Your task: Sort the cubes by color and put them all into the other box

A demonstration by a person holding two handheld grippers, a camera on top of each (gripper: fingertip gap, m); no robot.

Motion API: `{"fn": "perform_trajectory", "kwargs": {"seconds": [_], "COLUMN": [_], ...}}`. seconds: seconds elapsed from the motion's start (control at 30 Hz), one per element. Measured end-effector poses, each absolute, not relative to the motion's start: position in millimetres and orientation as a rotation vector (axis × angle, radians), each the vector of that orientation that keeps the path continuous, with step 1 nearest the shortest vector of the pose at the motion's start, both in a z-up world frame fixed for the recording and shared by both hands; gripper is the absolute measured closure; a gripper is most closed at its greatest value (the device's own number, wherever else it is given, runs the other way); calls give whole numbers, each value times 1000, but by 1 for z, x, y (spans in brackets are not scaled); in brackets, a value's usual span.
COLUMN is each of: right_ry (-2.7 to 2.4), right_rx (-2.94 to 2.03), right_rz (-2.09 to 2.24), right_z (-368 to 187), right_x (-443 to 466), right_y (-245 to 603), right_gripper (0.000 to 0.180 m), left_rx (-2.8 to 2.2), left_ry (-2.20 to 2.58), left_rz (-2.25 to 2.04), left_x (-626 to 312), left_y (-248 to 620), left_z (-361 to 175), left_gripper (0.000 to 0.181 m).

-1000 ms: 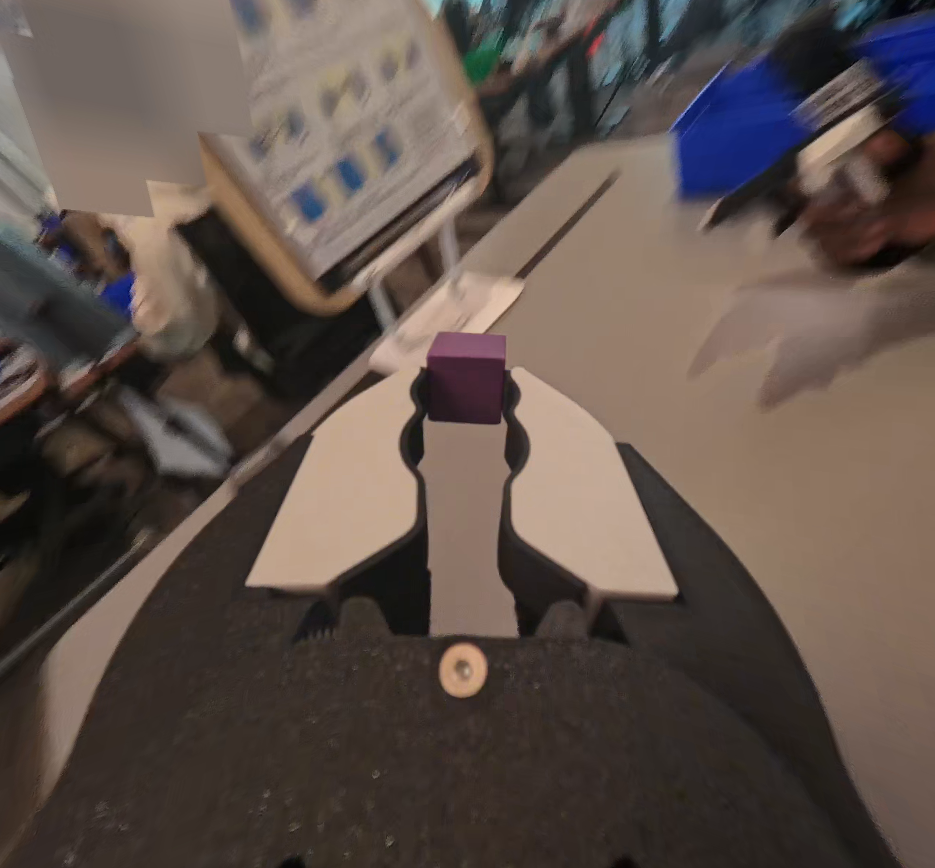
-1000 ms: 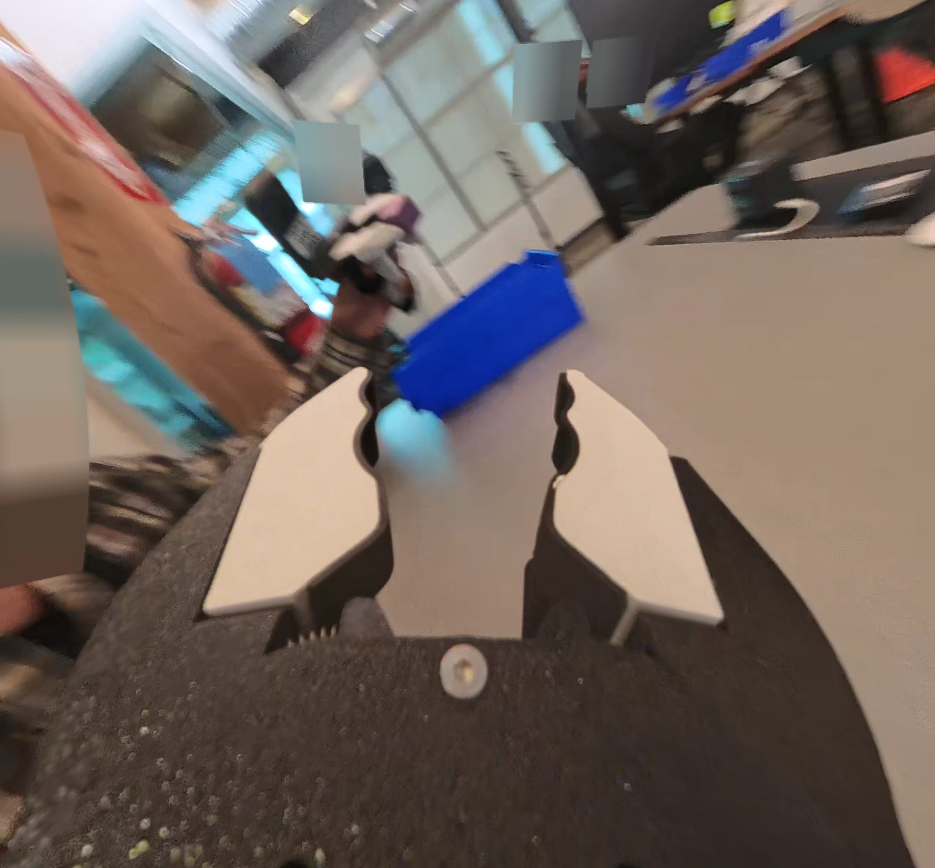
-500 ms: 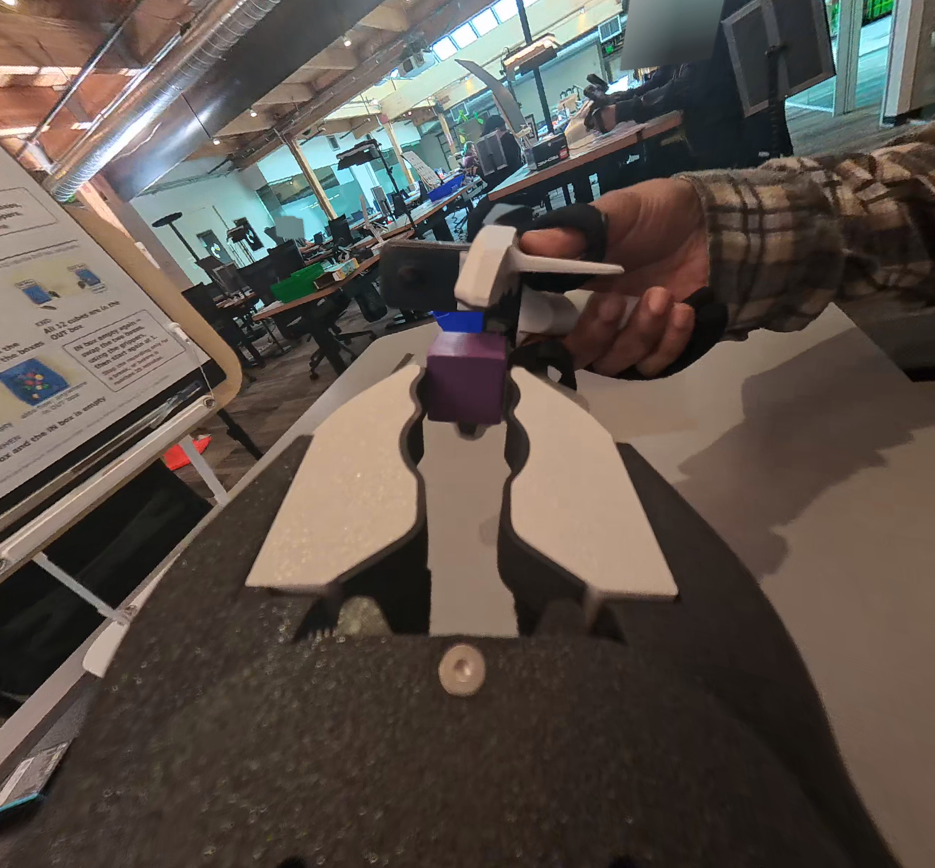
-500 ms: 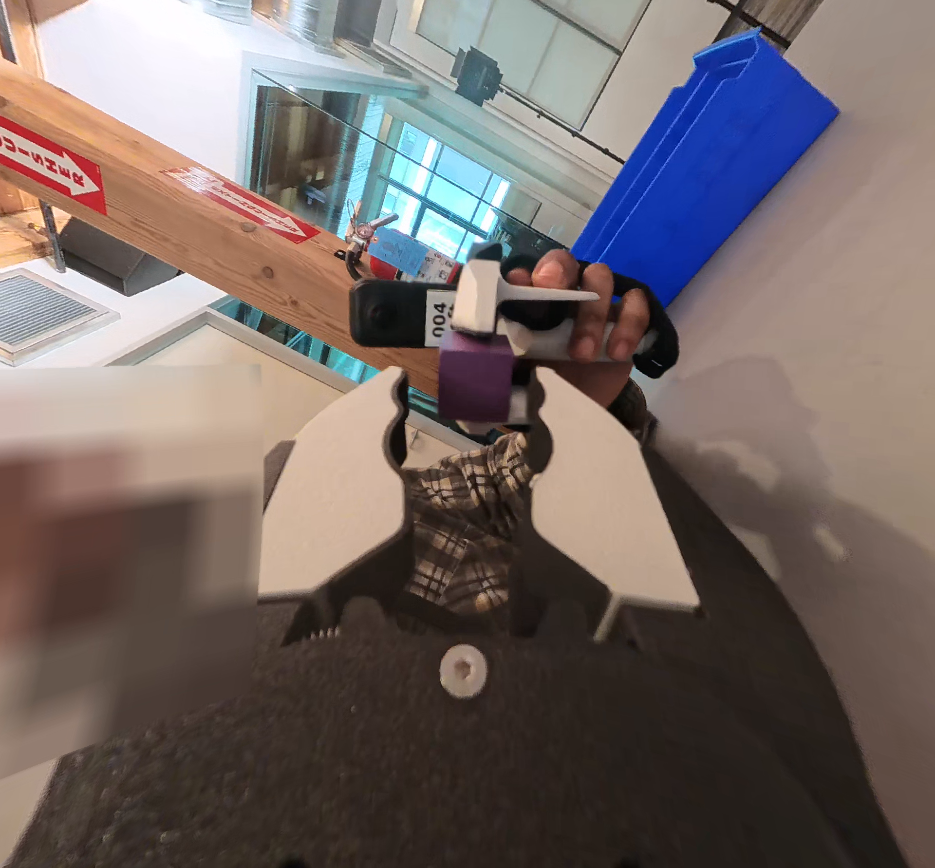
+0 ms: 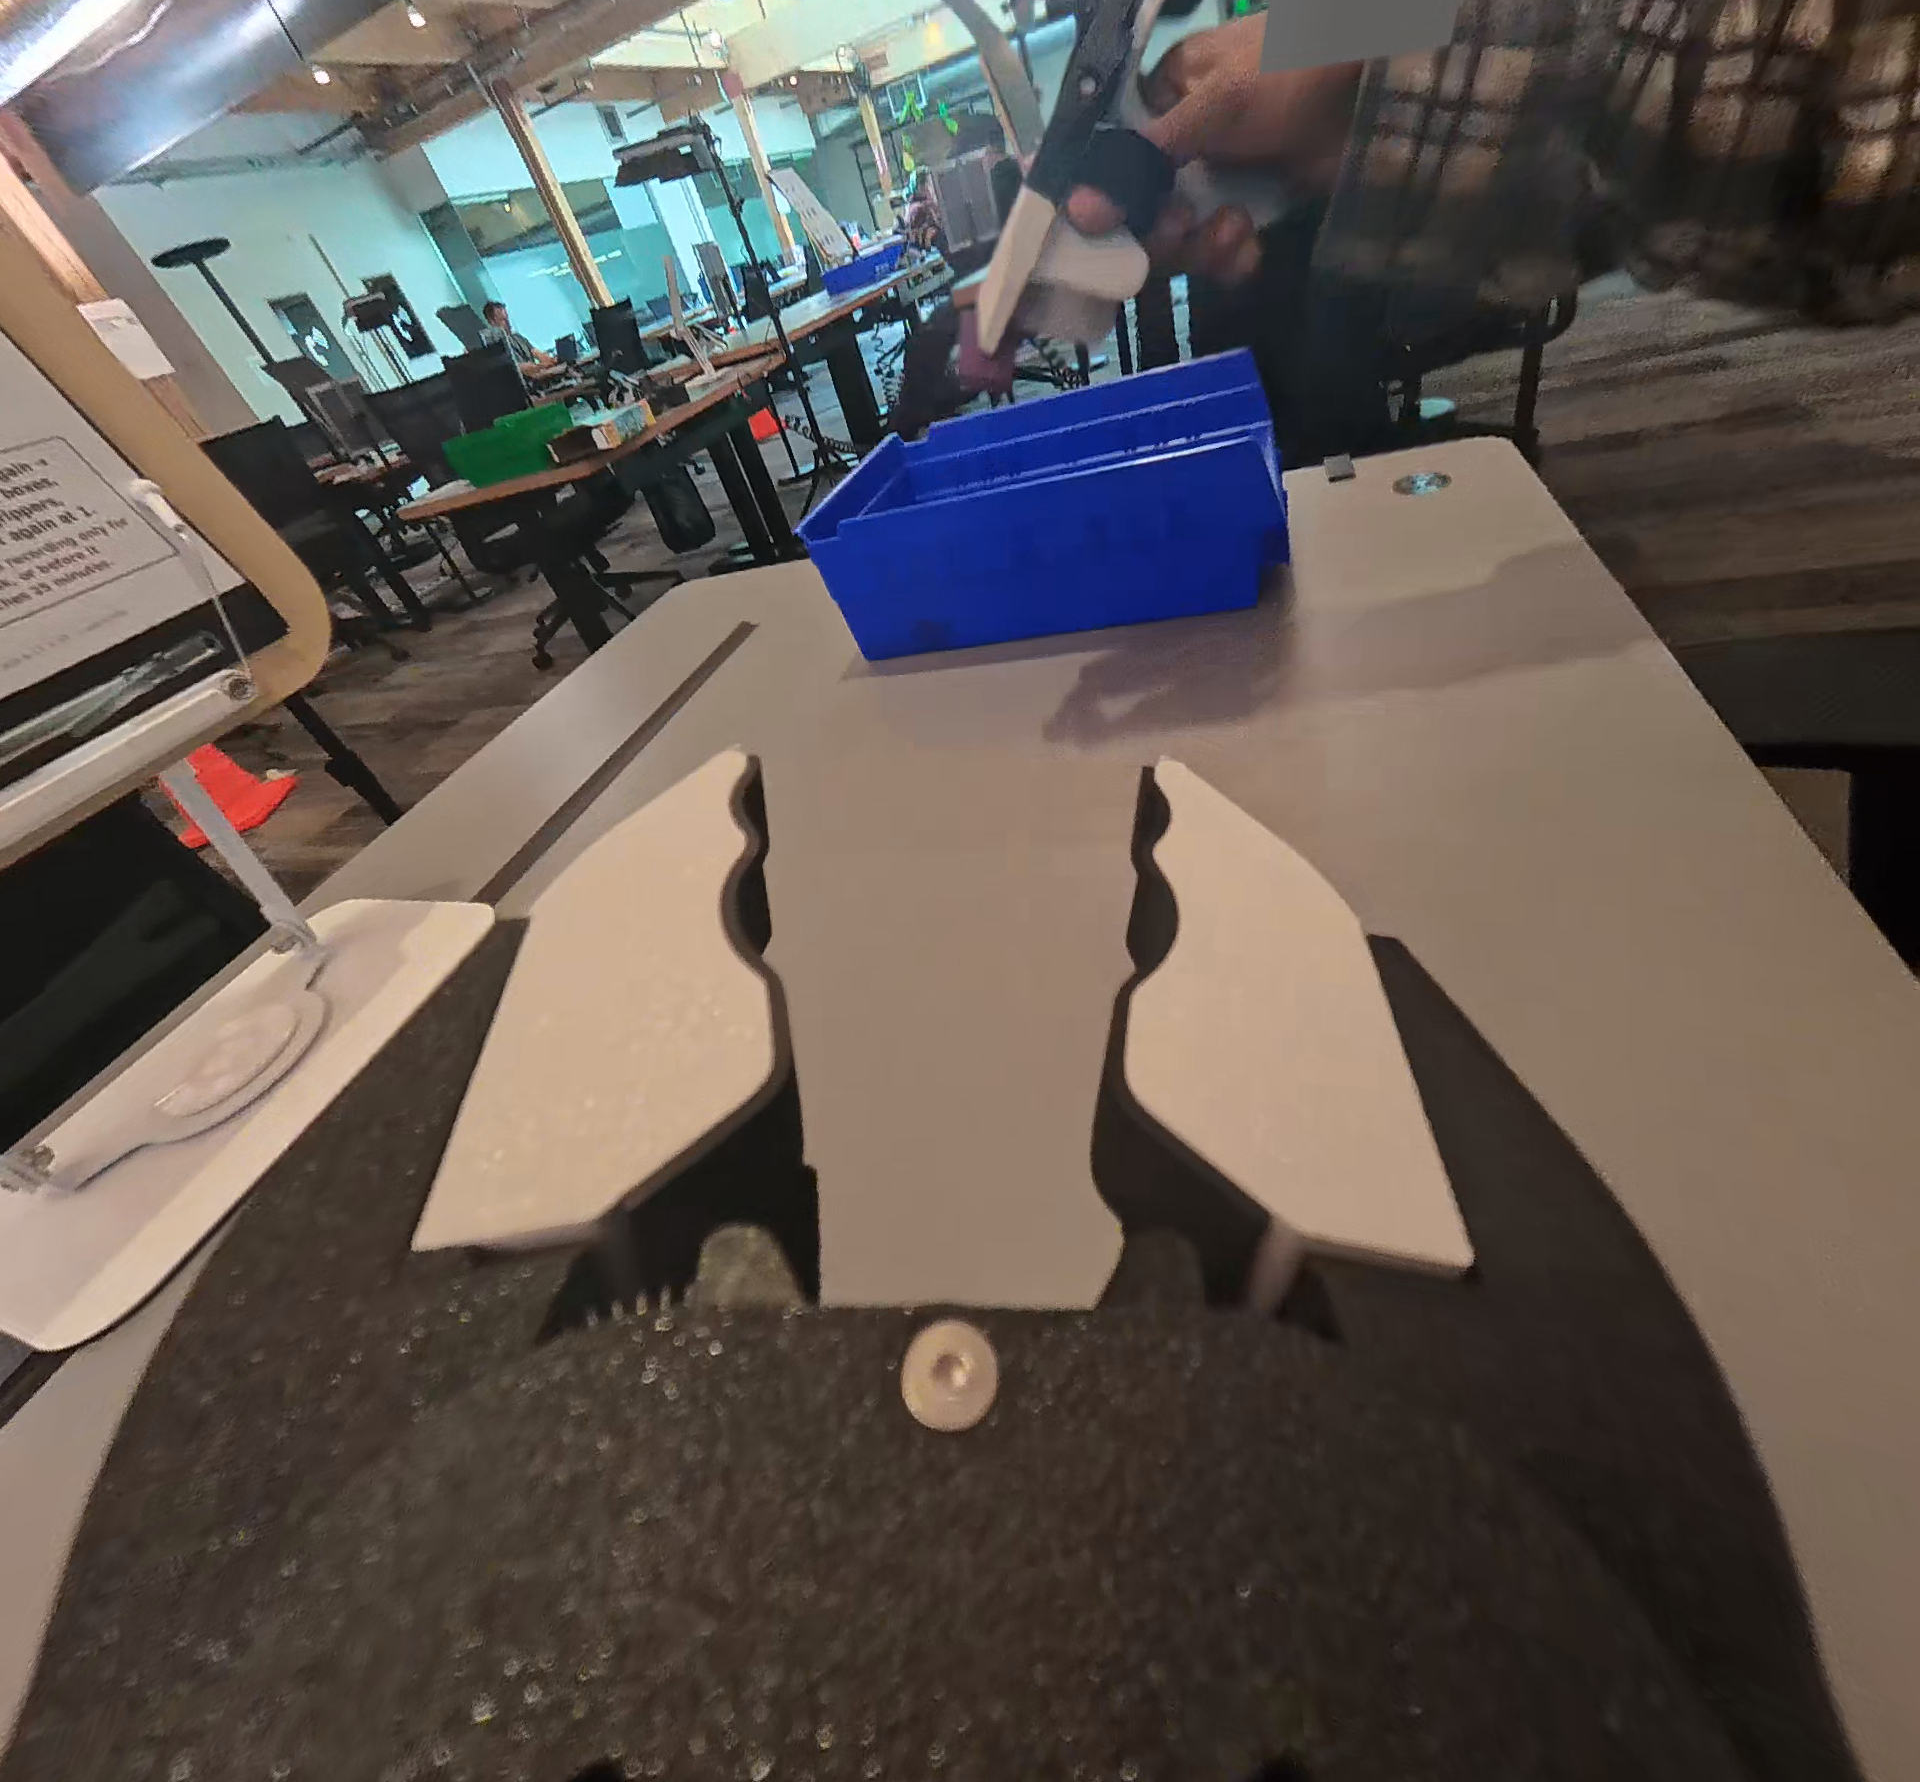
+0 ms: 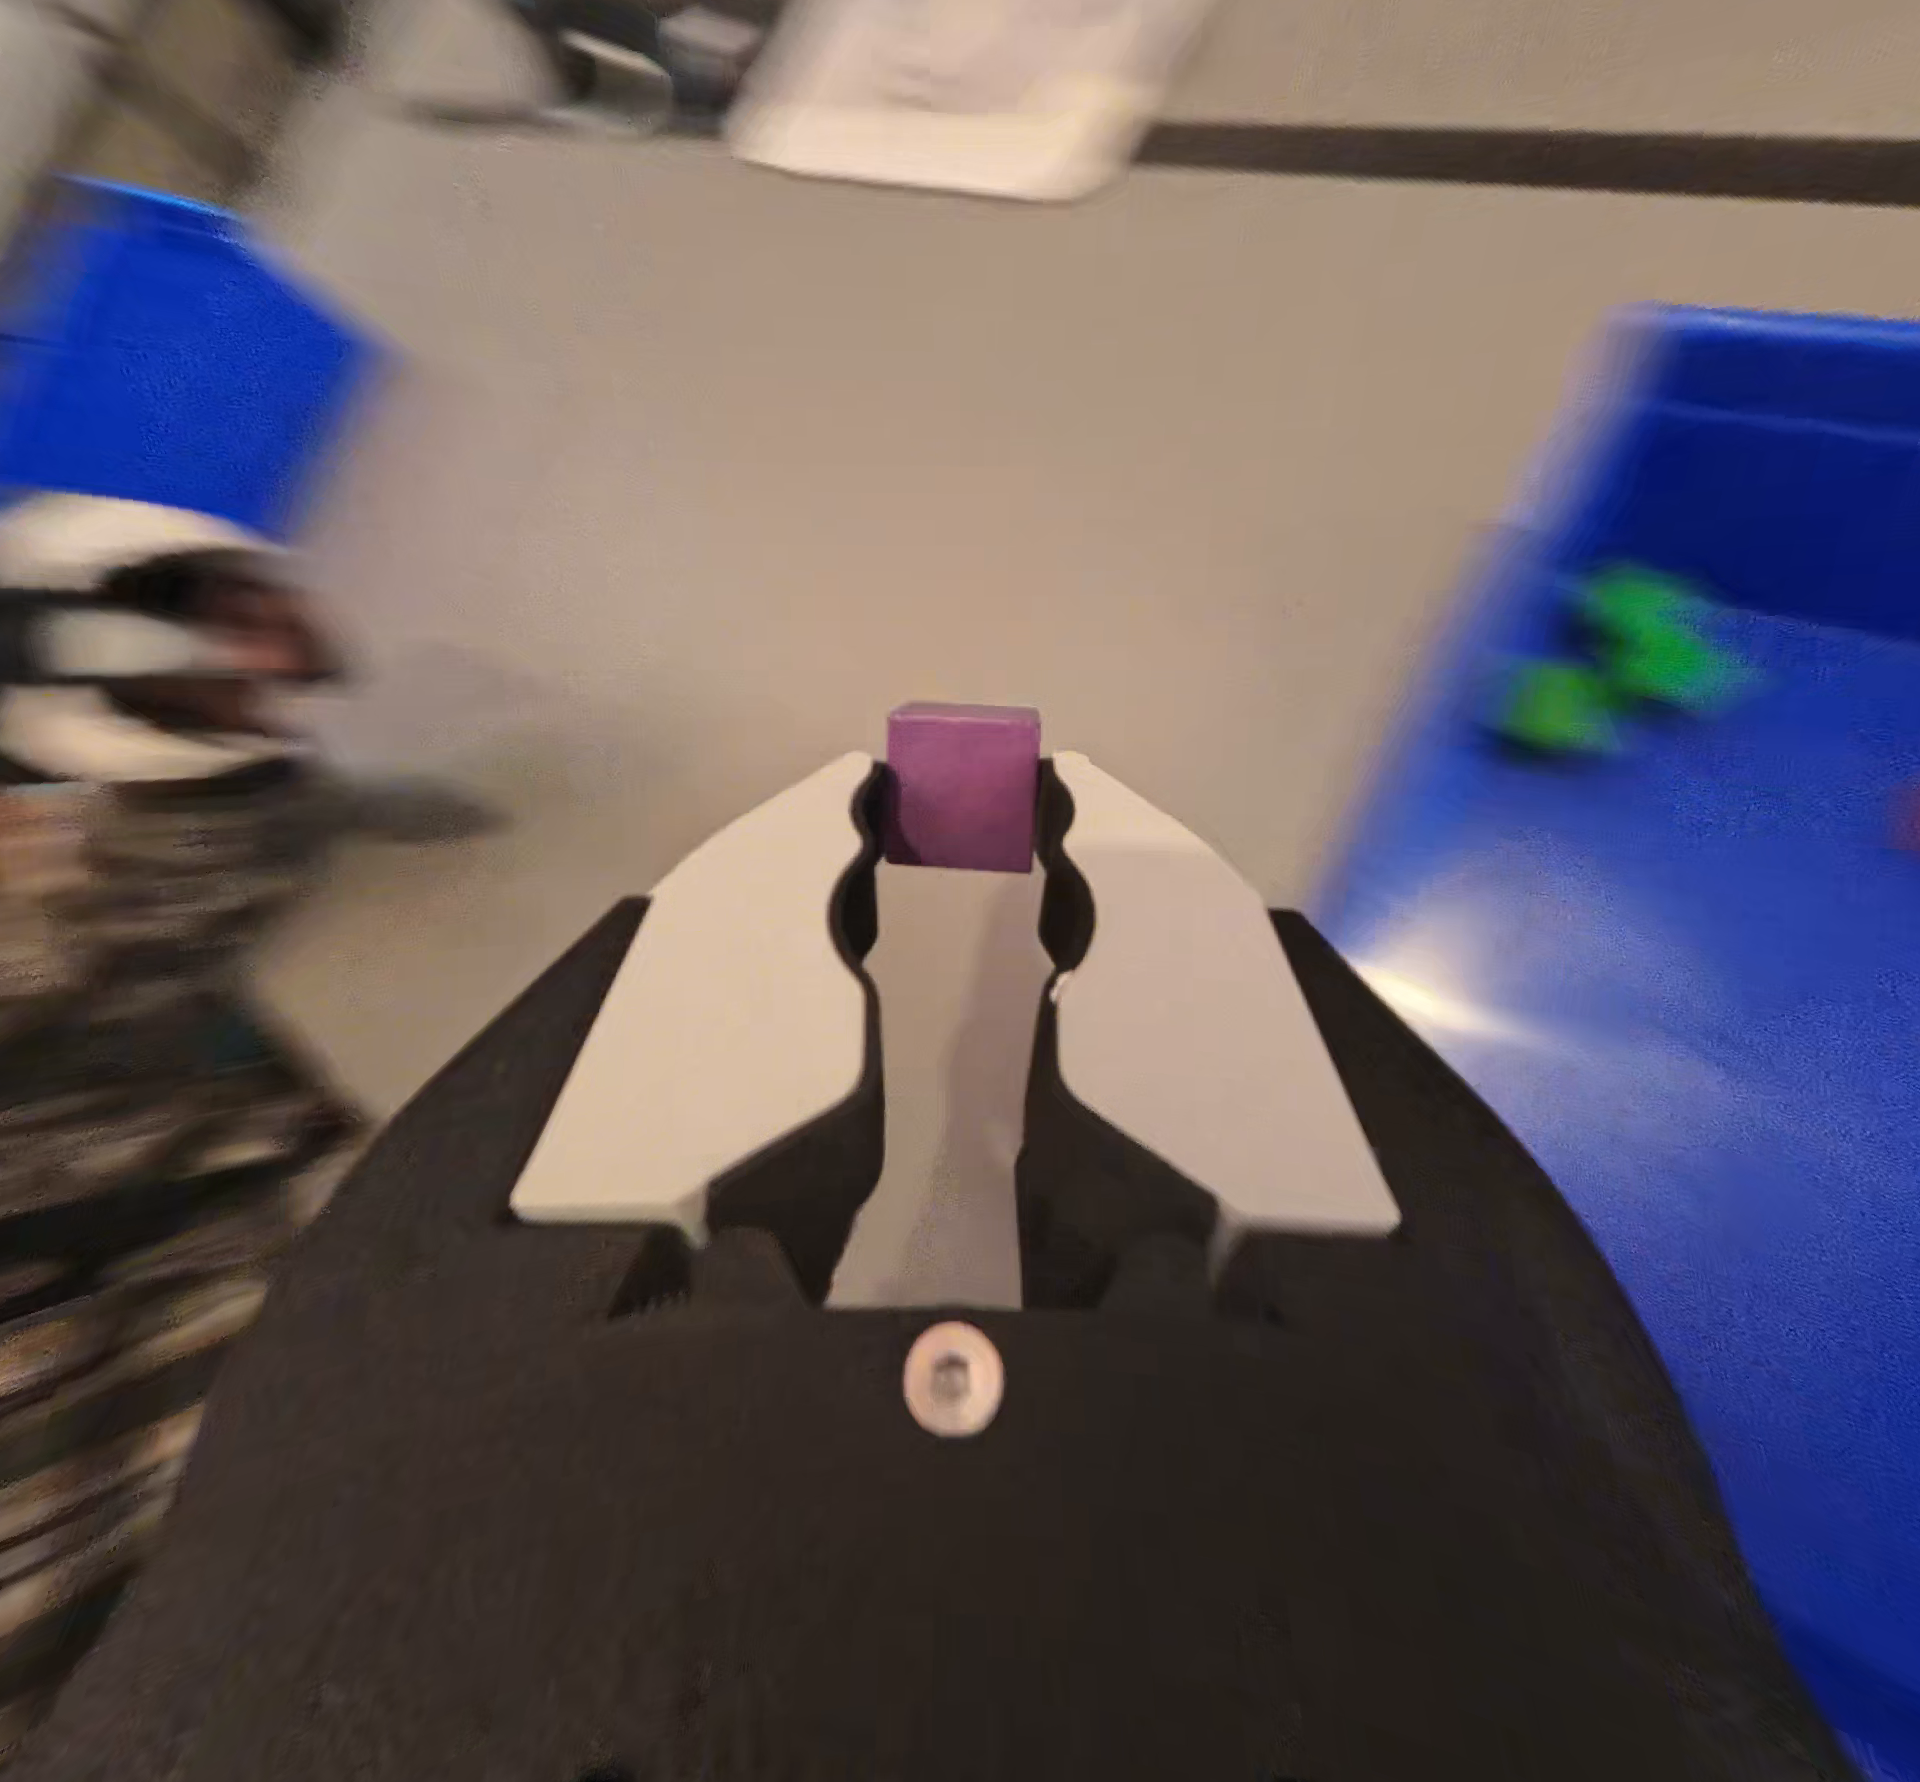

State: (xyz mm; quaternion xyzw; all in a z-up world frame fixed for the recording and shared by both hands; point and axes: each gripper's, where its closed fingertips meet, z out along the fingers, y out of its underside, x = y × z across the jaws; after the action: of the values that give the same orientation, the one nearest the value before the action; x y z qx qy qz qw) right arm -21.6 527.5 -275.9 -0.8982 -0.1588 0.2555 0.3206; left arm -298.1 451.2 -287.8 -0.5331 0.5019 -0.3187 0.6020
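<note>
I see the grey table (image 5: 1455, 797) with a blue box (image 5: 1049, 537) on it. My left gripper (image 5: 945, 787) gapes wide, empty. My right gripper (image 6: 961, 776) pinches the purple cube (image 6: 961, 787) — beside a second box (image 6: 1662, 901) (green cubes (image 6: 1621, 662) inside, blurred).

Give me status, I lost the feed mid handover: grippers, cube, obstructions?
Left gripper open, empty. Right gripper shut on purple cube, beside the blue box with green cubes. View blurred; nothing seen blocking.
</note>
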Motion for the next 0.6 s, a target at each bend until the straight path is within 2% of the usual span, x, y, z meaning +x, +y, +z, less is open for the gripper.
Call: {"fn": "perform_trajectory", "kwargs": {"seconds": [0.1,0.2,0.5,0.6], "right_ry": [-261,-139,14,44], "right_rx": [-2644,-2846,-3085,-3083], "right_rz": [157,27,-218,-253], "right_z": [-315,-359,-423,-417], "right_x": [103,159,214,219], "right_y": [515,492,466,465], "right_gripper": [152,152,152,140], "left_rx": [-1241,-1236,-1253,-1256], "left_ry": [1202,1254,1291,1288], "left_rz": [-723,-680,-680,-680], "left_x": [-291,-285,-284,-284], "left_y": [447,443,443,444], "left_z": [-295,-302,-313,-313], "left_gripper": [119,123,135,135]}}
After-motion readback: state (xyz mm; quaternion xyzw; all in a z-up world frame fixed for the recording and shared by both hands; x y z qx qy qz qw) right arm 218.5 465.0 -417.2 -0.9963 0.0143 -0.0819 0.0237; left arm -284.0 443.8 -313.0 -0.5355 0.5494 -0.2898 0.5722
